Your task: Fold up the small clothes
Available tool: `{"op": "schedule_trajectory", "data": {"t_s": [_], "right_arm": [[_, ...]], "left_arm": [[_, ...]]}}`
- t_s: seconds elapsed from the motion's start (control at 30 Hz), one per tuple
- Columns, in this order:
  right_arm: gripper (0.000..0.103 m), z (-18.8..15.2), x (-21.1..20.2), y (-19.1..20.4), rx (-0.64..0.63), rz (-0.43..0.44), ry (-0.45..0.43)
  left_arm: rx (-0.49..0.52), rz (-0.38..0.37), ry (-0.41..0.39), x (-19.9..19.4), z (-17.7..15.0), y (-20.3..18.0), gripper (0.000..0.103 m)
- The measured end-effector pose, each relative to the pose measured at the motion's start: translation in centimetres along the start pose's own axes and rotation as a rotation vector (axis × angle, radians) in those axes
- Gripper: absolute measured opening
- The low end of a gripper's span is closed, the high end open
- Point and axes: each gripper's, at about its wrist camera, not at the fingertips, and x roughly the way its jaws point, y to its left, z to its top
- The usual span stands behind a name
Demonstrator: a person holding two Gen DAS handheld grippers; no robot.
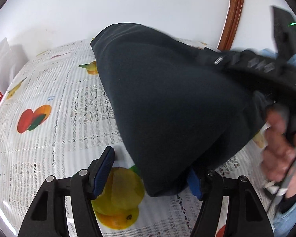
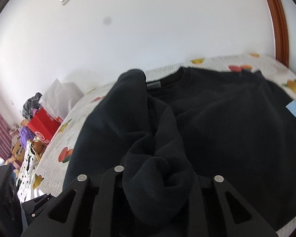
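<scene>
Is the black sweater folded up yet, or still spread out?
Partly folded. The black sweater mostly lies spread on the tablecloth, with one side lifted and bunched in the right gripper.

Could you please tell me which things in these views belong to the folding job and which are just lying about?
Belong to the job:
black sweatshirt
left gripper, jaws open
right gripper, jaws shut on a bunch of the sweatshirt

Lying about:
red box
fruit-print tablecloth
clear plastic bag

Black sweater (image 2: 217, 118); white lace-patterned cloth (image 1: 49, 138) printed with yellow and orange fruit; red box (image 2: 42, 126); blue-padded fingers (image 1: 103, 174).
</scene>
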Motion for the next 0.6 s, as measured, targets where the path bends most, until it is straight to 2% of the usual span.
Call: {"op": "schedule_trajectory", "data": {"t_s": [0.07, 0.1, 0.2, 0.23, 0.27, 0.3, 0.37, 0.43, 0.5, 0.53, 0.6], "right_arm": [[0.015, 0.7, -2.1, -0.6, -0.003, 0.026, -0.067], [0.014, 0.9, -4.6, -1.3, 0.011, 0.029, -0.161], [0.014, 0.2, -9.3, -3.4, 0.09, 0.06, -0.331], [0.014, -0.2, -9.7, -3.7, 0.097, 0.052, -0.328], [0.014, -0.9, -9.6, -3.9, 0.092, 0.006, -0.304], [0.014, -1.6, -8.9, -4.2, 0.074, -0.061, -0.264], [0.015, -2.6, -7.2, -5.0, 0.058, -0.143, -0.176], [0.015, -3.2, -5.8, -6.3, 0.108, -0.151, -0.092], [0.016, -3.5, -5.1, -7.3, 0.169, -0.13, -0.063], [0.016, -3.5, -4.8, -7.5, 0.185, -0.122, -0.059], [0.016, -3.3, -4.4, -7.2, 0.18, -0.122, -0.05]], "left_arm": [[-0.005, 0.002, 0.002, 0.1, 0.1, 0.1, 0.069], [-0.003, -0.003, 0.001, 0.1, 0.1, 0.0, 0.072], [0.003, -0.005, 0.001, 0.3, 0.1, -0.4, 0.075], [0.009, 0.005, 0.001, 0.3, 0.1, -0.6, 0.075], [0.01, 0.009, 0.0, 0.3, 0.1, -0.7, 0.075], [0.004, 0.007, -0.001, 0.3, 0.0, -0.8, 0.074], [-0.004, -0.009, 0.003, 0.2, 0.0, -1.0, 0.072], [-0.001, -0.027, 0.002, 0.0, -0.1, -1.6, 0.06], [0.009, -0.057, -0.002, -0.3, -0.2, -2.4, 0.03], [0.015, -0.074, -0.002, -0.4, -0.3, -2.8, 0.024], [0.02, -0.05, -0.016, -0.6, -0.1, -3.1, 0.018]]}}
